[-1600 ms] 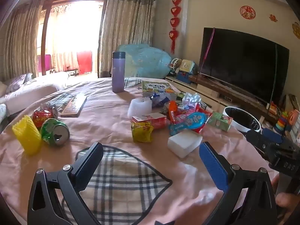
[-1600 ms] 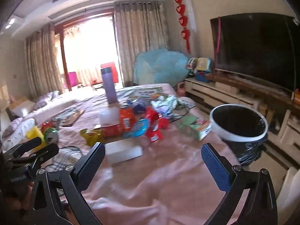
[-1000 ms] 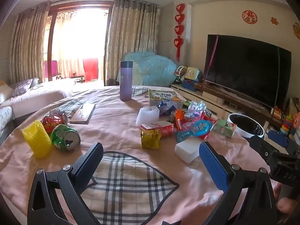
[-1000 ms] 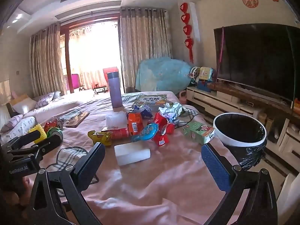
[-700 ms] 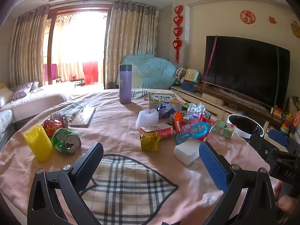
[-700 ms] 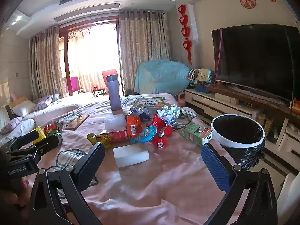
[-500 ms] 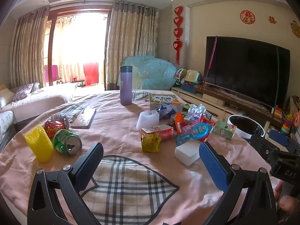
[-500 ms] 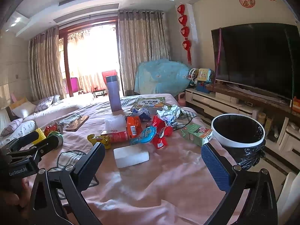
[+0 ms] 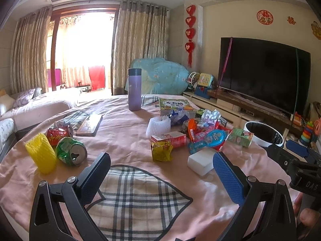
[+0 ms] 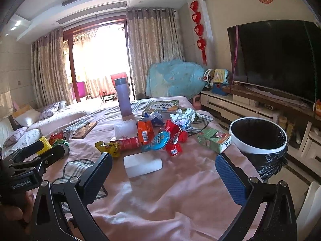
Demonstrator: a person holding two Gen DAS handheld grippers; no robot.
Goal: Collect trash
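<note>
Trash lies on a pink cloth table (image 9: 124, 140): a white foam block (image 9: 200, 163) (image 10: 142, 165), a yellow wrapper (image 9: 161, 150), a red box (image 9: 169, 138), a blue packet (image 9: 212, 138), a green carton (image 9: 239, 136) (image 10: 213, 139), a crushed green can (image 9: 70, 150), a red can (image 9: 59, 133) and a yellow foam sleeve (image 9: 41, 155). A white-rimmed bin (image 10: 258, 138) with a black liner stands off the table's right edge. My left gripper (image 9: 160, 177) is open and empty over a plaid patch. My right gripper (image 10: 163, 177) is open and empty, short of the foam block.
A purple flask (image 9: 134, 89), a picture book (image 9: 173, 103), a white foam net (image 9: 158, 124) and a dark flat case (image 9: 89, 122) are on the table. A TV (image 9: 260, 74) on a low cabinet fills the right wall. A sofa (image 9: 30, 108) is at left.
Both views have risen and pulled back a little, so the table items sit lower and farther. Both grippers stay open and empty. Nothing on the table has moved.
</note>
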